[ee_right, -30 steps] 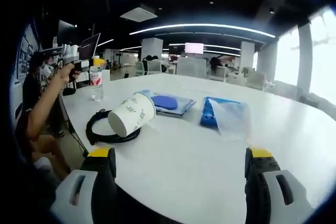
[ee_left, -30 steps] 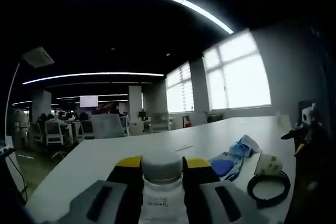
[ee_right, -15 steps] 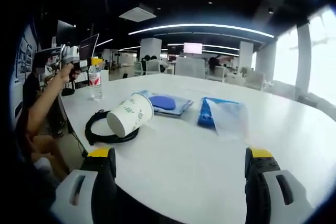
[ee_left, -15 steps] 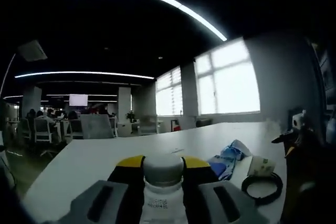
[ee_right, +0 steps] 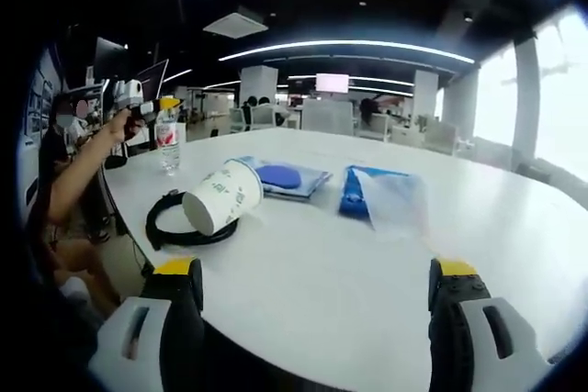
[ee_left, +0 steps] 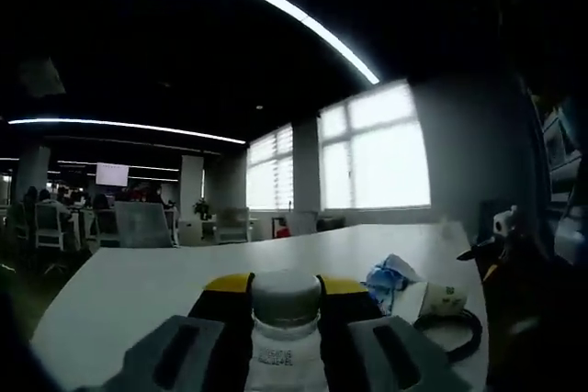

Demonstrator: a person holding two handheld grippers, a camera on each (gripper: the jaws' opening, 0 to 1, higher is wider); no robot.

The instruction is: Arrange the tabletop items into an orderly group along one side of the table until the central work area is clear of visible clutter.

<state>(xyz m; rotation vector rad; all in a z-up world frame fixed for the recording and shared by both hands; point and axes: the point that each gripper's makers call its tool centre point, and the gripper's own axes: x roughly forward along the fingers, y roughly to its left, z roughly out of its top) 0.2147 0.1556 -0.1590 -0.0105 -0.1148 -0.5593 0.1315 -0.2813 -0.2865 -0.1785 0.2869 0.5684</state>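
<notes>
My left gripper point(ee_left: 285, 284) is shut on a clear water bottle point(ee_left: 285, 337) with a grey cap; in the right gripper view that bottle point(ee_right: 167, 144) is upright at the table's left edge, held there by the left gripper point(ee_right: 147, 109). A white paper cup point(ee_right: 218, 199) lies on its side on a black cable coil point(ee_right: 175, 229). Beyond it lie a blue pouch point(ee_right: 280, 176) and a clear bag with blue contents point(ee_right: 381, 197). My right gripper point(ee_right: 312, 273) stands open over bare table. The cup point(ee_left: 444, 298), coil point(ee_left: 457, 332) and bag point(ee_left: 390, 274) lie right of the bottle.
The white table point(ee_right: 322, 291) stretches wide, with bare surface in front of the right gripper. A person's arm point(ee_right: 78, 172) reaches along its left edge. Office chairs point(ee_left: 138, 222) and windows point(ee_left: 372, 158) stand beyond the far side.
The left gripper view has swung a little, so the cup, coil and bag sit lower and further right in it. The bottle stays clamped. The right gripper has barely moved.
</notes>
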